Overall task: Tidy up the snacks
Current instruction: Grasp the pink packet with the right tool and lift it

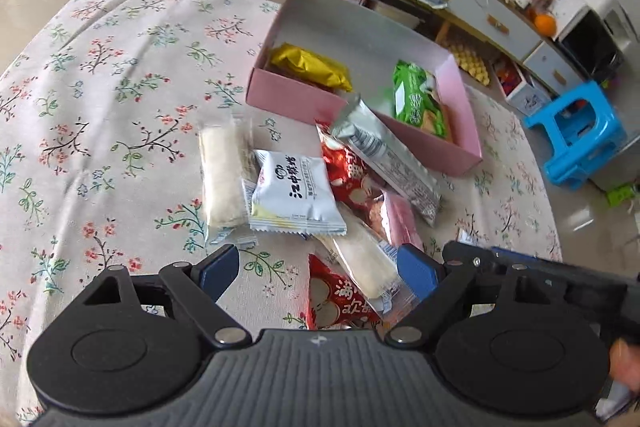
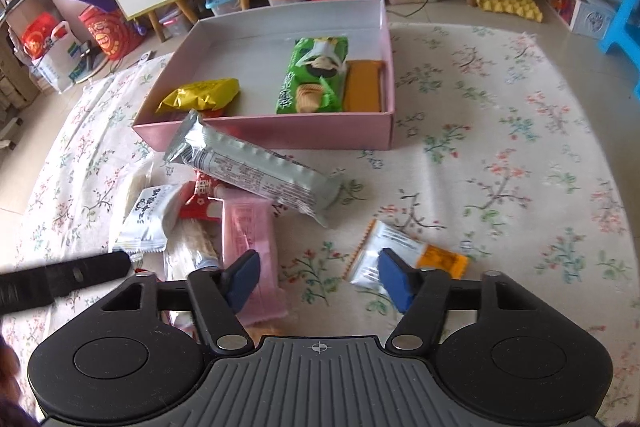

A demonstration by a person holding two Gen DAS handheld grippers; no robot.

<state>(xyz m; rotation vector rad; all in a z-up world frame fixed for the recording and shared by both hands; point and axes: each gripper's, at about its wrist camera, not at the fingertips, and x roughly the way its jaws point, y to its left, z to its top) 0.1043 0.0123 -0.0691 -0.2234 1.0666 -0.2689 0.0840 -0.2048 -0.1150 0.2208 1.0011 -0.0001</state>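
The right wrist view looks straight into the pink box (image 2: 264, 137) and shows three things lying on its pale floor: a yellow packet (image 2: 200, 95) at the near left corner, a green biscuit pack (image 2: 314, 77) right of middle, and a flat orange-brown wafer bar (image 2: 363, 87) touching the green pack's right side. The left wrist view sees the same box (image 1: 296, 99) from its corner, with the yellow packet (image 1: 310, 67) and green pack (image 1: 418, 99) visible but the wafer bar almost hidden behind the green one.

Only the right view shows the white-and-orange sachet (image 2: 404, 255) lying alone on the floral cloth of the surface (image 2: 500, 167), just beyond the right tool (image 2: 318, 277), whose fingers are spread apart with nothing between them.

Only the left view shows the pile clearly. A long clear-wrapped white rice cracker (image 1: 222, 175) lies farthest left. Its right side is overlapped by a white pillow pack with black Chinese characters (image 1: 294, 193). Red packets (image 1: 348, 171) sit under the pile. A second clear-wrapped cracker (image 1: 360, 259) reaches toward the left tool (image 1: 318, 273). That tool is released, fingers wide, empty, over the near end of the pile.

Both views show the long silver bar wrapper (image 1: 388, 159), one end propped on the box's front wall, the other down among the pile. A pink packet (image 2: 250, 251) lies just beside the right tool's left finger.
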